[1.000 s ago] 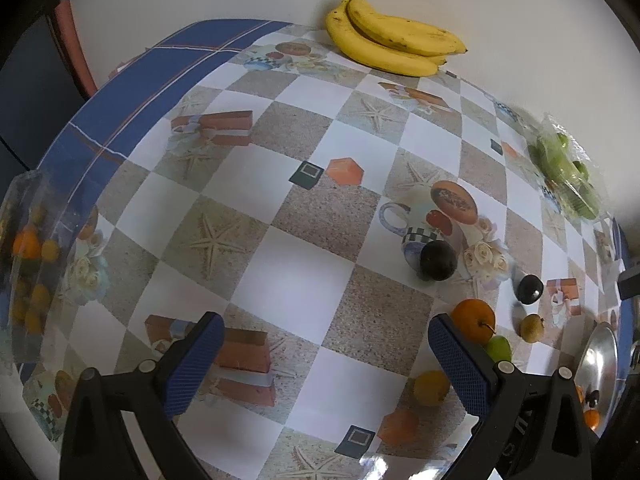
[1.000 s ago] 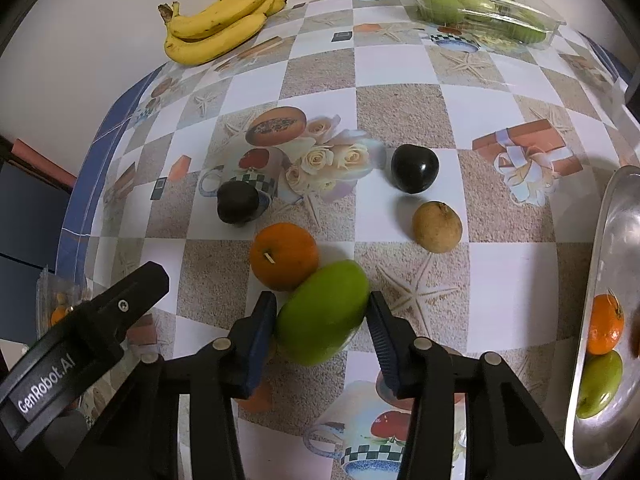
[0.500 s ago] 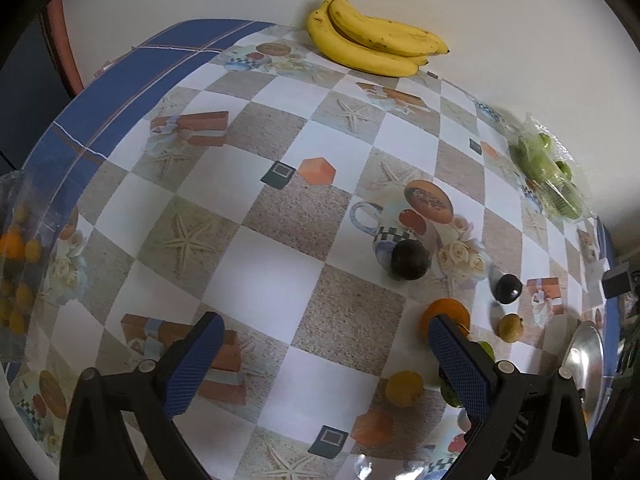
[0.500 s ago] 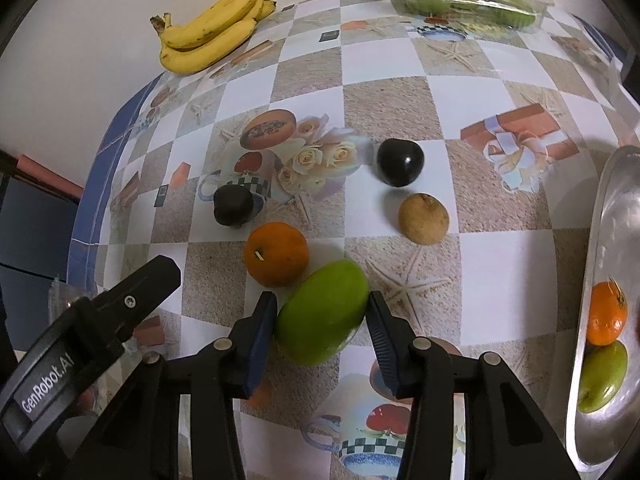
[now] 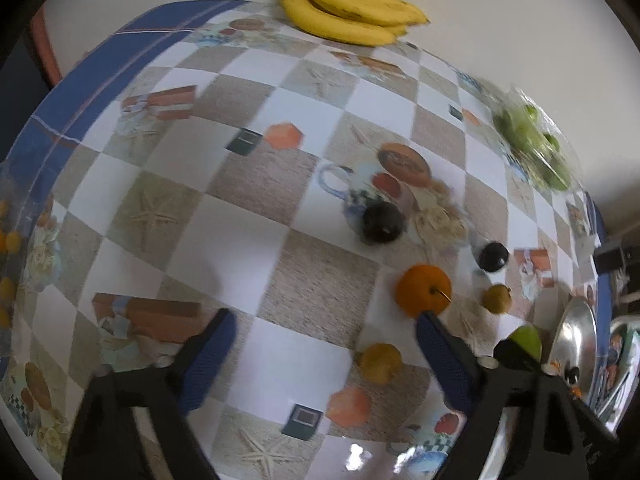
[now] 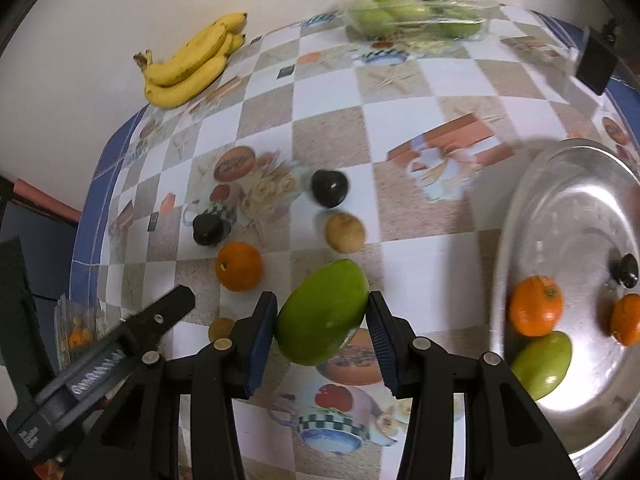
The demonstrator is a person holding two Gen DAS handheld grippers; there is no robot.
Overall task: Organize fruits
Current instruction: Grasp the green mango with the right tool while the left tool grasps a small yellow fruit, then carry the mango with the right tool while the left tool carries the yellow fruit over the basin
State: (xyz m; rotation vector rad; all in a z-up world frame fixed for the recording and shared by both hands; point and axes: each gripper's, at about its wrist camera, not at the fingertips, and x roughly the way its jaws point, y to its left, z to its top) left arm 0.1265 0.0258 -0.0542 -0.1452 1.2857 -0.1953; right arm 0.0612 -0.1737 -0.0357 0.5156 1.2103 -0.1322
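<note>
My right gripper (image 6: 322,318) is shut on a green mango (image 6: 322,312) and holds it above the table, left of the steel tray (image 6: 532,200). The tray holds two oranges (image 6: 536,306), a green mango (image 6: 542,362) and a dark fruit (image 6: 624,270). On the table lie an orange (image 6: 239,267), two dark fruits (image 6: 329,188), a brown fruit (image 6: 344,232) and a small yellow fruit (image 5: 378,362). My left gripper (image 5: 324,340) is open and empty above the table; it also shows in the right wrist view (image 6: 120,344). The held mango also shows in the left wrist view (image 5: 524,340).
A banana bunch (image 6: 192,66) lies at the table's back by the wall. A clear pack of green fruits (image 6: 412,10) stands at the back right. A clear bag of small orange fruits (image 6: 78,330) sits at the left edge. The table (image 5: 256,240) has a checkered cloth.
My right gripper has lifted the green mango and carried it right, so the tray now fills more of its view. My left gripper has shifted a little left and back.
</note>
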